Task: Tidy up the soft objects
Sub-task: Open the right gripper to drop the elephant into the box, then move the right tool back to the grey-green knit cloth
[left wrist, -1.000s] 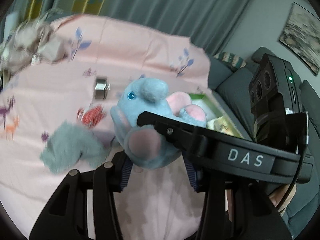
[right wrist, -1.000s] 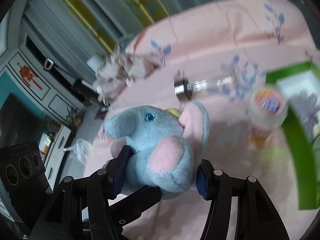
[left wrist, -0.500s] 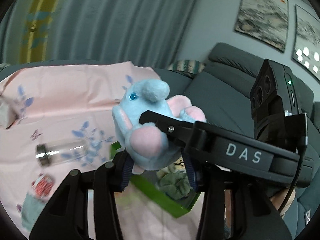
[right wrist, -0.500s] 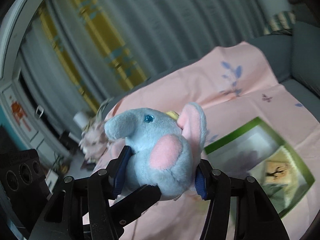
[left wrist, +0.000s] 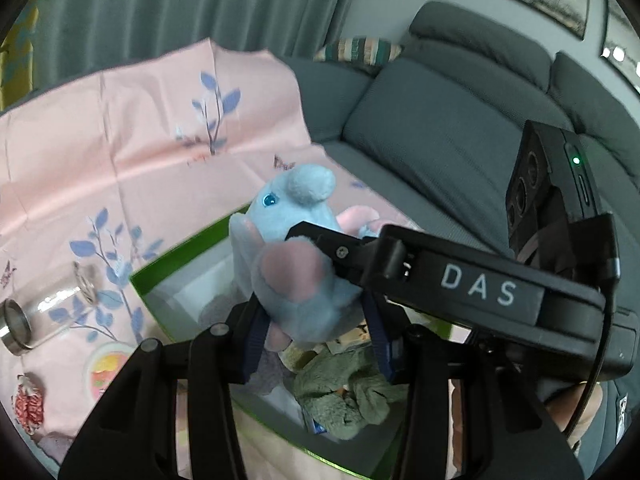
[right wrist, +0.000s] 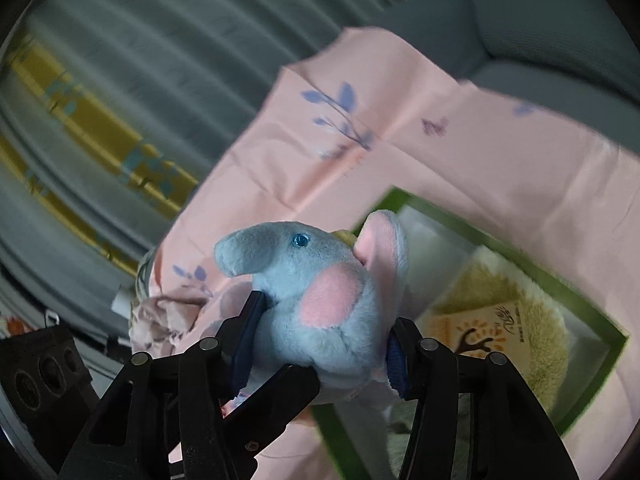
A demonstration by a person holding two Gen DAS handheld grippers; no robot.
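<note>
Living room: grey curtain (left wrist: 168, 4), grey sofa (left wrist: 440, 112), a surface draped in pink floral cloth (left wrist: 132, 148). Left wrist view: left gripper (left wrist: 316, 332), blue-padded fingers (left wrist: 254, 336) pinching the lower body of a blue plush elephant (left wrist: 296, 248) with pink ears and feet; the right gripper's black arm, lettered DAS, crosses in from the right and meets the same toy. Elephant held in the air above an open green box (left wrist: 176, 256) lying on the cloth; box contents: a grey-green plush (left wrist: 344, 396) and other soft items, partly hidden. On the cloth left of the box: glass jar (left wrist: 36, 316) on its side, round lidded tub (left wrist: 106, 372), small red item (left wrist: 29, 404). Right wrist view: right gripper (right wrist: 320, 352), fingers (right wrist: 248, 336) closing in slightly and pressed against both flanks of the elephant (right wrist: 320, 292), trunk pointing left. Green box (right wrist: 500, 256) behind and below the toy, holding a cream fluffy plush (right wrist: 516, 296) with a printed card tag (right wrist: 480, 332). Crumpled patterned fabric (right wrist: 164, 316) at the cloth's left edge.
</note>
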